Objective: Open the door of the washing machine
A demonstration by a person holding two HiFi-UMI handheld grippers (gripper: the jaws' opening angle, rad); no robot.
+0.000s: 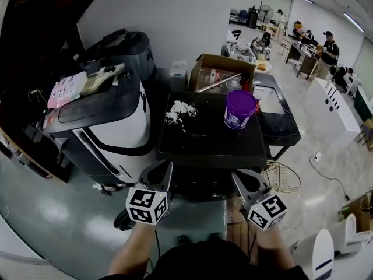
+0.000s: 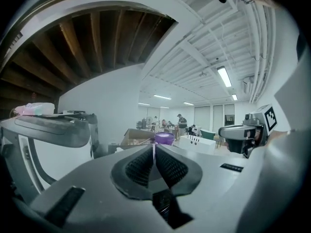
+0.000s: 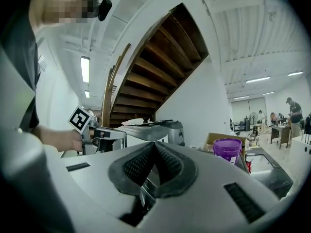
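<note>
The washing machine has a flat black top and stands just ahead of me; its front door is hidden under the top's near edge. A purple tub and a spill of white powder rest on that top. My left gripper is shut and empty, held level before the machine's front left corner. My right gripper is also shut and empty, at the front right. In the left gripper view the left gripper shows pads pressed together, with the tub beyond. The right gripper looks the same in its own view.
A white and black appliance with papers on its lid stands close on the left. A cardboard box sits behind the machine, a glass-topped table to its right, a wire basket on the floor. People work at the far right.
</note>
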